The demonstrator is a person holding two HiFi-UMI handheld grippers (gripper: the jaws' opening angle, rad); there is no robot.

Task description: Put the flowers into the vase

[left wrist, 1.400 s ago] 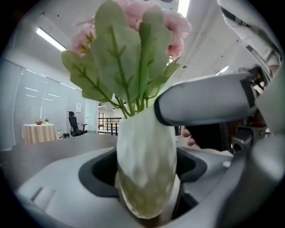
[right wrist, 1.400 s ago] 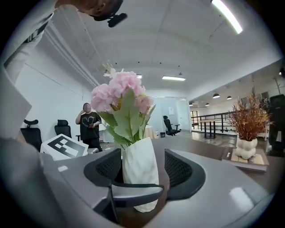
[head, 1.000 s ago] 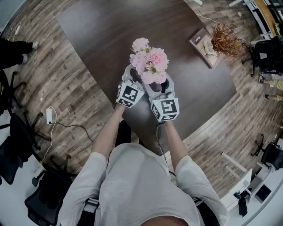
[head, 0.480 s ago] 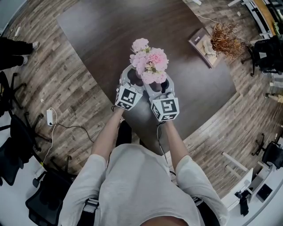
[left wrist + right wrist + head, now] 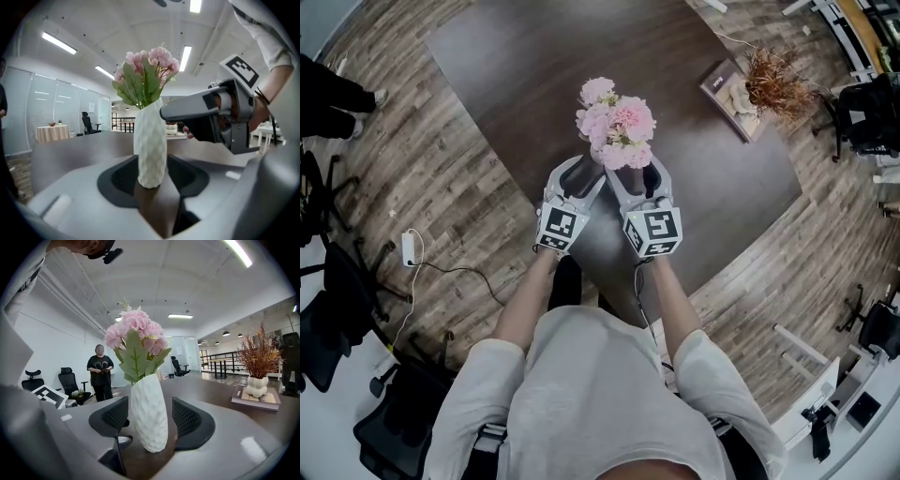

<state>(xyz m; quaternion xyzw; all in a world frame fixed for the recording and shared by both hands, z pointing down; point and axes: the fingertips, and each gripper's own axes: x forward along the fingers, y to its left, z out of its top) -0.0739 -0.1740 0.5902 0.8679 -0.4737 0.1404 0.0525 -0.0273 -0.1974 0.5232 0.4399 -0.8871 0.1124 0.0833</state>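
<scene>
Pink flowers (image 5: 616, 122) with green leaves stand upright in a white textured vase (image 5: 149, 416) on the dark table (image 5: 516, 66). From the head view the blooms hide the vase. My right gripper (image 5: 636, 176) is open, its dark pads on either side of the vase's lower part (image 5: 150, 420) with gaps on both sides. My left gripper (image 5: 579, 174) sits a little back from the vase (image 5: 150, 145); its jaws are closing and its pads do not touch the vase. The flowers (image 5: 145, 75) rise above it, and the right gripper (image 5: 211, 112) reaches in from the right.
A book with a small white pot of dried brown plant (image 5: 773, 82) lies at the table's far right, also seen as the dried plant (image 5: 257, 383). Black office chairs (image 5: 337, 281) and a cable with an adapter (image 5: 406, 246) are on the wooden floor at left. A person (image 5: 99, 373) stands beyond the table.
My left gripper has drawn back from the vase toward the person's body. The right gripper, vase and flowers have stayed where they were.
</scene>
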